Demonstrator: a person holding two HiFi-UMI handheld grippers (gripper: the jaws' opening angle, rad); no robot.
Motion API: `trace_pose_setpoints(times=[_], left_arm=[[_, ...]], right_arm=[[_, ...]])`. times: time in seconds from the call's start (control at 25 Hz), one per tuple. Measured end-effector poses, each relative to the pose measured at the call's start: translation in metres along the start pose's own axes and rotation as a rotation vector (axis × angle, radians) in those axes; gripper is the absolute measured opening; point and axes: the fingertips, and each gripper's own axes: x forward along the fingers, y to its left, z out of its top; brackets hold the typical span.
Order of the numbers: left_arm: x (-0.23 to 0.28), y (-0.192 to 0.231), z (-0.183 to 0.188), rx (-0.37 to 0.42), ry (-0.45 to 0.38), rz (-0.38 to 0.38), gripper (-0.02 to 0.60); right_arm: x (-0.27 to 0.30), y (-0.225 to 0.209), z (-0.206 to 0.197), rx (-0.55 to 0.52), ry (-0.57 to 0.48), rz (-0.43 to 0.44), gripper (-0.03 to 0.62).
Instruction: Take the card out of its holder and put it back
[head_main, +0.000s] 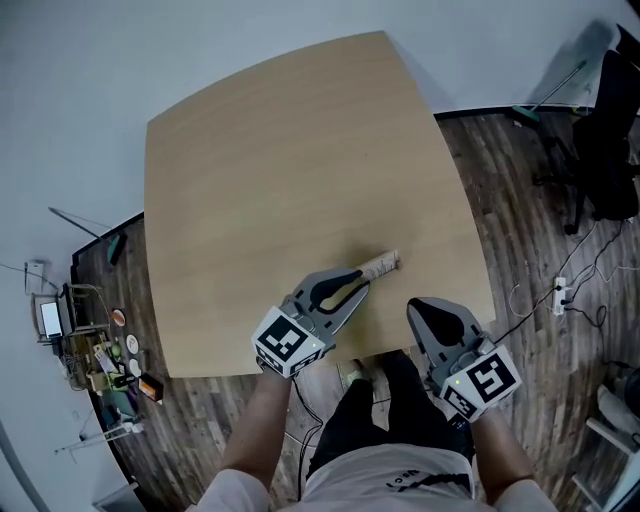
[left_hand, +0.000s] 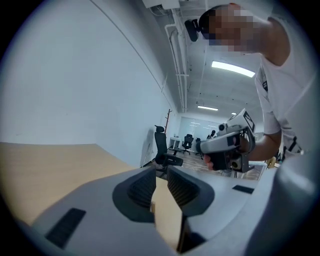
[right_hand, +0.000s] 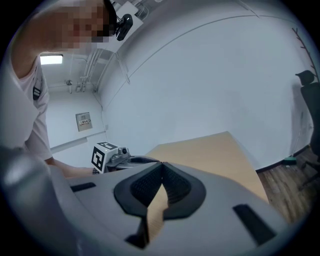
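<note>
Near the front edge of the table (head_main: 250, 180), the card holder (head_main: 381, 264) lies flat, just off the tips of the left gripper (head_main: 360, 279). Its 2 jaws stand a narrow slit apart with nothing between them, likely lined up to pin the holder down. At the table's near edge hangs the right gripper (right_hand: 161, 165), jaws pressed together and empty, probably kept free to draw the card. Whether the card sits inside, I cannot tell
</note>
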Motion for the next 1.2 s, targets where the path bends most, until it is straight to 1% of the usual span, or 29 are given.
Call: trace_pose_setpoints(times=[0.12, 0.24, 0.48, 0.6, 0.76, 0.92, 1.04, 1.2], left_arm=[[-0.011, -0.015, 0.026, -0.012, -0.042, 0.01, 0.074], [-0.022, -0.03, 0.047, -0.021, -0.076, 0.024, 0.027], [-0.043, -0.067, 0.081, -0.045, -0.134, 0.016, 0.014], [-0.056, -0.081, 0.094, -0.071, -0.153, 0.029, 0.014], [-0.075, -0.095, 0.104, -0.121, -0.163, 0.071, 0.014], [-0.091, -0.105, 0.108, -0.146, -0.164, 0.108, 0.014], [-0.098, -0.111, 0.111, -0.153, -0.173, 0.116, 0.014], [-0.105, -0.122, 0.117, -0.136, -0.184, 0.123, 0.014]], right_arm=[[-0.003, 0.011, 0.01, -0.015, -0.016, -0.004, 0.014], [-0.008, 0.02, 0.018, -0.033, -0.029, -0.012, 0.014], [-0.021, 0.042, 0.037, -0.066, -0.068, -0.018, 0.014], [-0.025, 0.055, 0.049, -0.088, -0.095, -0.014, 0.014], [-0.027, 0.073, 0.062, -0.098, -0.117, -0.011, 0.014], [-0.027, 0.088, 0.072, -0.112, -0.133, -0.012, 0.014], [-0.028, 0.098, 0.079, -0.127, -0.148, -0.009, 0.014], [-0.033, 0.107, 0.077, -0.115, -0.155, 0.005, 0.014]])
